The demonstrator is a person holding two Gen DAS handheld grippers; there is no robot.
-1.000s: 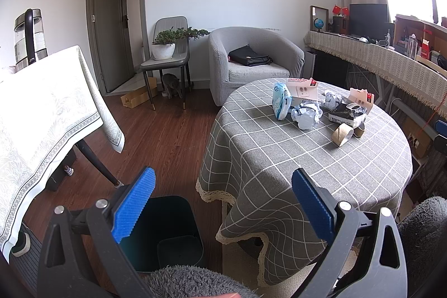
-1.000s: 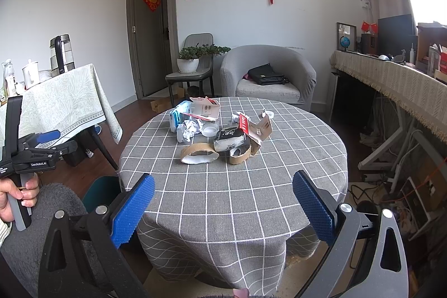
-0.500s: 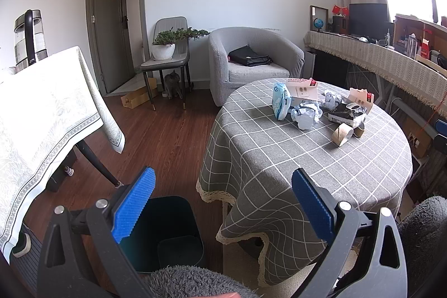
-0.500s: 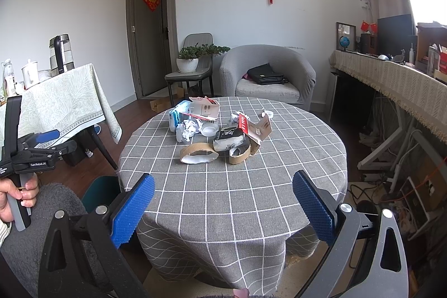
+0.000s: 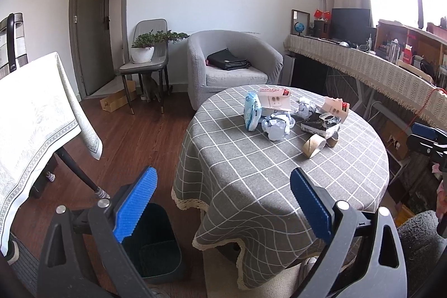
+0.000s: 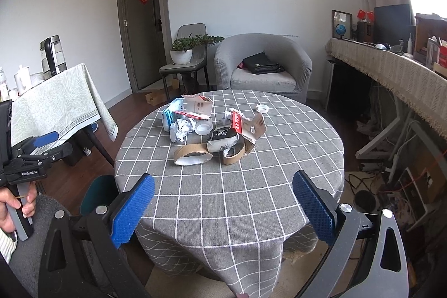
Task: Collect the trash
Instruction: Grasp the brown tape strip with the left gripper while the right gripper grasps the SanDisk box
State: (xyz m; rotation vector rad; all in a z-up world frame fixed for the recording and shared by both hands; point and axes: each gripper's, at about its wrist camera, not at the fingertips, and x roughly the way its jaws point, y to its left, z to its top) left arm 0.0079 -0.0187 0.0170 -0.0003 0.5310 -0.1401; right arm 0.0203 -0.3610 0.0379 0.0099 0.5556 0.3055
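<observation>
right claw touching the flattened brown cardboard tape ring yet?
Apart. The right wrist view shows the open right claw hanging near the table's front edge, with bare checked cloth between it and the flattened brown cardboard tape ring.

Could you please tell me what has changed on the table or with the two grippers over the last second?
Nothing has visibly changed. Both the left gripper and the right gripper hold off from the table with open, empty jaws, the trash pile lies untouched, and the bin stands on the floor beside the table.
</observation>
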